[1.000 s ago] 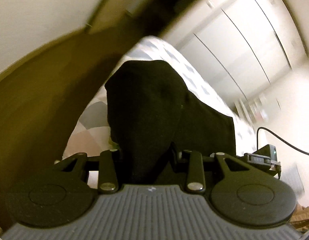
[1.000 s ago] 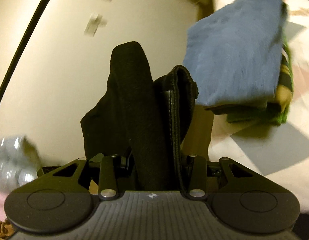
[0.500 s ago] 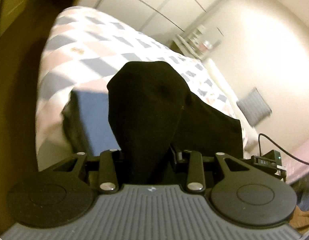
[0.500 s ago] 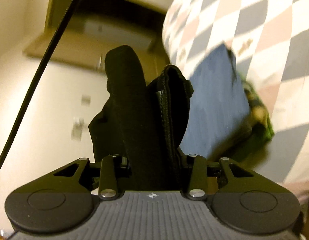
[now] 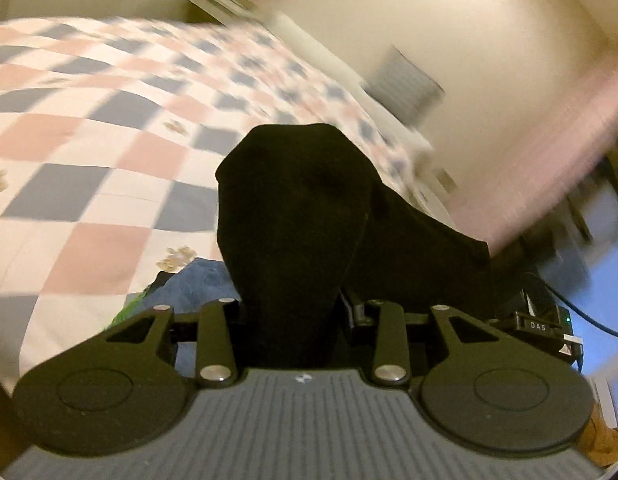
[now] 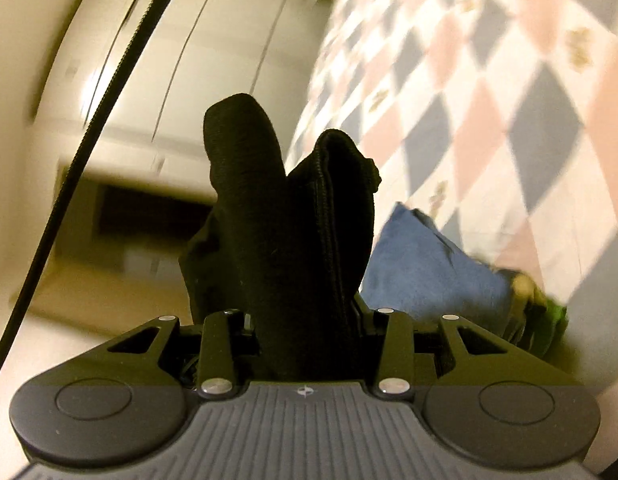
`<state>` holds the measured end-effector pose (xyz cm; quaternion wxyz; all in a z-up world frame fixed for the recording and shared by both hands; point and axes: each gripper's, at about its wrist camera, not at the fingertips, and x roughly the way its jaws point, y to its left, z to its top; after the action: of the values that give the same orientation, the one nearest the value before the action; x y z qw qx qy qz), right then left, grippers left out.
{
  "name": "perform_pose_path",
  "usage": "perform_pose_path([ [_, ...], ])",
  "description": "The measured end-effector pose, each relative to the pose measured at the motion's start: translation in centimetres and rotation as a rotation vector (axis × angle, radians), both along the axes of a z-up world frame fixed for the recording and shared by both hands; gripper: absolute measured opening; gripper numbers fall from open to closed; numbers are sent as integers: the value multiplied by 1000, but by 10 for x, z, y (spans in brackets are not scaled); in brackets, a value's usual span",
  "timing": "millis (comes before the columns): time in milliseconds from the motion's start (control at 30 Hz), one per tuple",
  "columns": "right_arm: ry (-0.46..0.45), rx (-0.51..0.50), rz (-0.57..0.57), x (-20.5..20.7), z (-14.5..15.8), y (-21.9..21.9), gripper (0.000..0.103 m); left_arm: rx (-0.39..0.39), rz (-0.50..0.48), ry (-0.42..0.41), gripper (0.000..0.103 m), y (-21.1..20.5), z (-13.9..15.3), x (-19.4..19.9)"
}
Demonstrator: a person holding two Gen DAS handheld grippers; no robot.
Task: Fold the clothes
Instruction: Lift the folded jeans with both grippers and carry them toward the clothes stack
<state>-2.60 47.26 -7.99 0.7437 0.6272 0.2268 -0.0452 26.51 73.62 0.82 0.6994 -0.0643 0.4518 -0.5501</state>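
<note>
Black garment (image 5: 301,216) gripped in both hand-held grippers above the bed.

Nearest, the left hand-held gripper (image 5: 297,312) and the right hand-held gripper (image 6: 305,312) are each clenched on bunched black cloth, held off the bed. Just beyond lies a blue folded piece (image 6: 429,268) on a green one (image 6: 553,316), then the checkered bedspread (image 5: 89,128). Judging by this, a neat result needs both grips kept level and the edges aligned.

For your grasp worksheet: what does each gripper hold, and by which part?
Both hold the black garment: the left gripper pinches bunched fabric, the right gripper a folded, stitched edge.
</note>
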Motion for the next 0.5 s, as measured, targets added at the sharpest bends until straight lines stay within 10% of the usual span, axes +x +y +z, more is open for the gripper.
perform_pose_path([
  [233, 47, 28, -285, -8, -20, 50, 39, 79, -328, 44, 32, -22, -36, 53],
  [500, 83, 53, -418, -13, -41, 77, 39, 122, -493, 64, 32, -48, -69, 80],
])
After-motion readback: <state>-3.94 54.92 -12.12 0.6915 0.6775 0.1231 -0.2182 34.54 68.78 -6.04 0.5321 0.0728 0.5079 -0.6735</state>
